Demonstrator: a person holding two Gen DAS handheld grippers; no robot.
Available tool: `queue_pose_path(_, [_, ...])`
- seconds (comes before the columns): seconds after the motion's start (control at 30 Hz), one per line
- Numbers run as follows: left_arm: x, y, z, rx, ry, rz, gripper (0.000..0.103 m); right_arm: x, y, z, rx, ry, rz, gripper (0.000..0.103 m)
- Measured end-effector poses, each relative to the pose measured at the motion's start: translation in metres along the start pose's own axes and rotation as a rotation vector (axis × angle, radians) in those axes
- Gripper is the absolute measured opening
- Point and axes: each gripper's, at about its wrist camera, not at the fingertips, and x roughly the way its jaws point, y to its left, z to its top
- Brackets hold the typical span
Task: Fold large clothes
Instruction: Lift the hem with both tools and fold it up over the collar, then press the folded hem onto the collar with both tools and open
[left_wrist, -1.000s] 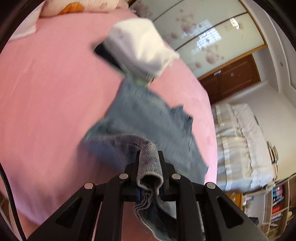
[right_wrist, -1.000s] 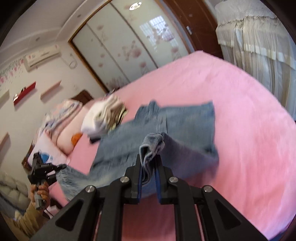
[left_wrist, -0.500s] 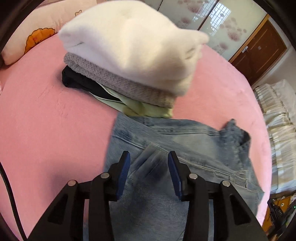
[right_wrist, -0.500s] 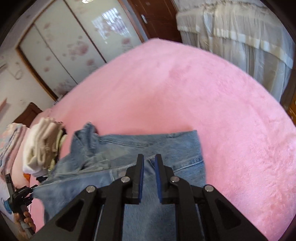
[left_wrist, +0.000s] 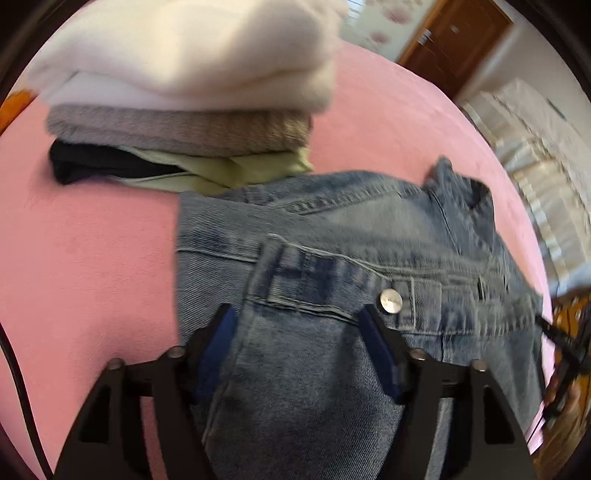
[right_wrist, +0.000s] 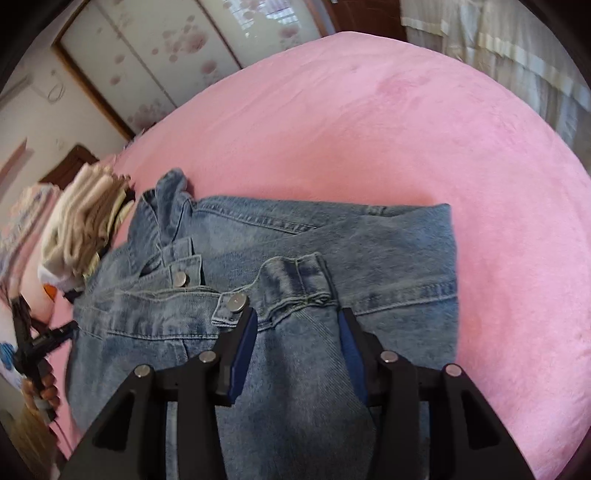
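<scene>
Right wrist view, denim jacket (right_wrist: 388, 251) folded, lengthwise left-right

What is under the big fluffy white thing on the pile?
Under the white fluffy garment lie a grey knit, then a pale green piece and something dark. Anything deeper is covered, down to the pink bedspread.

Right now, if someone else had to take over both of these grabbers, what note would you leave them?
Left gripper: jaws opening, denim jacket under them, not pinched.
Right gripper: jaws opening too, over a cuff, not pinched.
The jacket lies on the pink bed, cuffs brought in over its body.
A stack of folded clothes sits right behind it.
Done: sleeves laid in.
Left: fold the jacket smaller, probably add it to the stack.
</scene>
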Motion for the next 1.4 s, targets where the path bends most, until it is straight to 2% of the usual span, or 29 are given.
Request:
queue_pose_path(0.17, [0.012,-0.013,0.004,0.085,-0.006,0.067,0.083,0.011,0.008,-0.004,-0.082,0.007,-0.031,0.060])
queue_pose_path(0.27, [0.016,-0.015,0.009,0.109,-0.012,0.090,0.087,0.014,0.014,-0.006,-0.117,0.005,-0.047,0.064])
queue_pose_path(0.43, [0.022,-0.017,0.013,0.141,-0.014,0.095,0.087,0.016,0.016,-0.008,-0.137,-0.005,-0.059,0.064])
queue_pose_path(0.47, [0.022,-0.018,0.012,0.149,-0.016,0.097,0.084,0.017,0.016,-0.008,-0.140,-0.007,-0.063,0.063])
queue_pose_path(0.53, [0.021,-0.023,0.009,0.168,-0.032,0.103,0.053,0.016,0.018,-0.011,-0.159,-0.021,-0.083,0.052])
queue_pose_path(0.57, [0.020,-0.025,0.008,0.171,-0.041,0.129,0.050,0.017,0.019,-0.011,-0.160,-0.021,-0.092,0.039])
queue_pose_path(0.63, [0.014,-0.032,0.003,0.182,-0.076,0.174,0.034,0.012,0.017,-0.012,-0.155,-0.035,-0.089,0.016])
queue_pose_path(0.73, [0.000,-0.042,-0.006,0.187,-0.136,0.246,0.023,0.000,0.018,-0.018,-0.147,-0.062,-0.111,0.008])
queue_pose_path(0.77, [-0.007,-0.044,-0.009,0.181,-0.158,0.264,0.023,-0.007,0.019,-0.021,-0.146,-0.083,-0.131,0.003])
queue_pose_path(0.83, [-0.027,-0.051,-0.015,0.171,-0.234,0.298,0.022,-0.024,0.020,-0.025,-0.129,-0.142,-0.145,0.003])
queue_pose_path(0.97, [-0.061,-0.074,-0.017,0.212,-0.359,0.360,0.022,-0.066,0.026,-0.023,-0.097,-0.273,-0.123,0.003])
queue_pose_path(1.13, [-0.081,-0.098,0.015,0.198,-0.469,0.416,0.022,-0.092,0.036,0.008,-0.074,-0.394,-0.118,0.003])
queue_pose_path(1.27, [-0.064,-0.107,0.052,0.178,-0.483,0.441,0.022,-0.073,0.039,0.043,-0.063,-0.412,-0.145,0.003])
queue_pose_path(1.4, [-0.017,-0.121,0.071,0.227,-0.471,0.536,0.022,-0.028,0.036,0.064,-0.078,-0.366,-0.224,0.003])
